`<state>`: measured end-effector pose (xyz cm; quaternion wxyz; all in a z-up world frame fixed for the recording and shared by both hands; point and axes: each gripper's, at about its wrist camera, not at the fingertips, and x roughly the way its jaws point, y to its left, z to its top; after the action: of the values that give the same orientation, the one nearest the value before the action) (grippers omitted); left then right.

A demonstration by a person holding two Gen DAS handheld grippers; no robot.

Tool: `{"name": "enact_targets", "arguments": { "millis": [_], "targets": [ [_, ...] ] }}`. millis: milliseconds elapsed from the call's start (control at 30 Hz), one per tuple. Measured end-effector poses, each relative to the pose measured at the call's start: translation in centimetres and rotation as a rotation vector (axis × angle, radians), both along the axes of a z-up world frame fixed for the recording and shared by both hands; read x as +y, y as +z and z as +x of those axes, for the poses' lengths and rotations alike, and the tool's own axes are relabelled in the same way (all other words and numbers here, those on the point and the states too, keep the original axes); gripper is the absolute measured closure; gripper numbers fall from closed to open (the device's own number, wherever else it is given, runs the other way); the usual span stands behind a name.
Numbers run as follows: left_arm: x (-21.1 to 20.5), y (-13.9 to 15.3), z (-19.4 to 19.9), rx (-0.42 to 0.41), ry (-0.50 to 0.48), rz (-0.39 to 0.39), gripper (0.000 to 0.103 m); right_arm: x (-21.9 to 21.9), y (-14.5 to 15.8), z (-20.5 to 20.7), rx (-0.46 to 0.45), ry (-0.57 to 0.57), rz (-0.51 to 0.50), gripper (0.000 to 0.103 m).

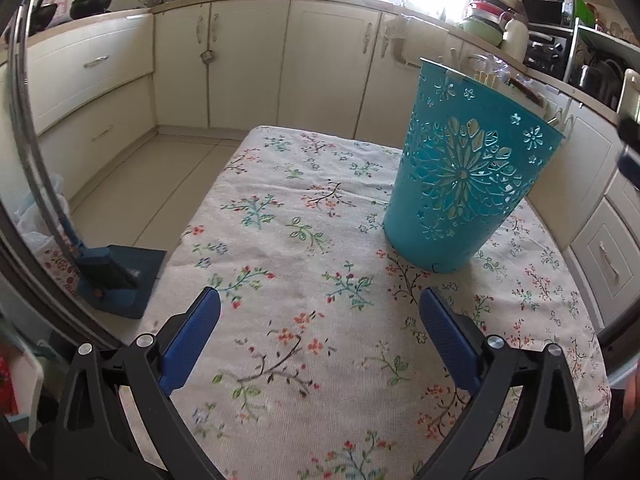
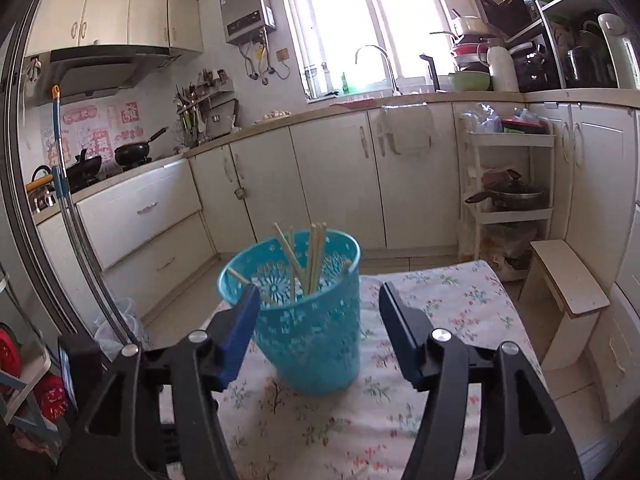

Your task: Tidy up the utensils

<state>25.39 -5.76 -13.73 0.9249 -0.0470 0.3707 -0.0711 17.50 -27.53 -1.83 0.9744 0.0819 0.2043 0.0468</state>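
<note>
Left gripper (image 1: 320, 312): nearest item in the left wrist view; jaws spread wide with nothing between them, hovering over bare cloth in front of the bin.
Right gripper (image 2: 320, 304): jaws released and well apart, empty; they frame the near wall of the bin without touching it, as far as the right wrist view shows.
Tabletop (image 1: 304, 360): covered by a floral cloth; apart from the bin, no loose utensil is visible on it in either view.
Bin (image 2: 304, 320): teal plastic holder with cut-out flower pattern, standing upright on the tabletop, mouth up; landmark for all entries.
Chopsticks (image 2: 314, 258): pale wooden sticks inside the bin; long axis close to vertical, lower ends down in the bin, upper ends rising just above its rim. Most cluster toward the far wall; one leans diagonally across them, another lies tilted against the left rim.
Count: several sticks; exact number cannot be told through the blur.
Progress: judged near complete, since the visible utensils are already in the bin and none remain beside it.
Remaining: possibly a withdrawal of both grippers; any items outside the frames are unknown.
Cabinets (image 2: 332, 176): cream kitchen units well beyond the bin.
</note>
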Motion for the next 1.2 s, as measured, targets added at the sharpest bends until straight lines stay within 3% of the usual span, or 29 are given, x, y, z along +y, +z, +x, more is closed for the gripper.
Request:
{"name": "enact_targets", "arguments": {
  "millis": [33, 133, 267, 567, 700, 967, 1200],
  "targets": [
    [0.0, 0.4, -0.5, -0.003, 0.005, 0.011, 0.007, -0.1, -0.2, -1.2, 0.03, -0.013, -0.01, 0.025],
    [-0.2, 2.7, -2.9, -0.033, -0.014, 0.051, 0.007, -0.5, -0.6, -4.3, 0.1, -0.054, -0.02, 0.013],
    [-0.2, 5.9, -6.3, -0.057, -0.026, 0.1, 0.007, -0.8, -0.8, -8.2, 0.164, -0.093, -0.015, 0.007],
    [0.2, 13.2, -16.1, -0.147, -0.043, 0.184, 0.007, 0.5, 3.6, -15.0, 0.168, -0.119, 0.02, 0.007],
    [1.5, 15.4, -19.6, -0.153, -0.015, 0.166, 0.007, 1.2, 5.0, -17.3, 0.17, -0.118, 0.058, 0.007],
    [3.5, 17.3, -23.6, -0.138, 0.074, 0.148, 0.007, 4.2, 5.3, -21.4, 0.182, -0.104, 0.09, 0.007],
    [4.1, 17.6, -24.7, -0.137, 0.078, 0.12, 0.007, 4.7, 5.8, -22.3, 0.159, -0.107, 0.087, 0.007]
  ]
}}
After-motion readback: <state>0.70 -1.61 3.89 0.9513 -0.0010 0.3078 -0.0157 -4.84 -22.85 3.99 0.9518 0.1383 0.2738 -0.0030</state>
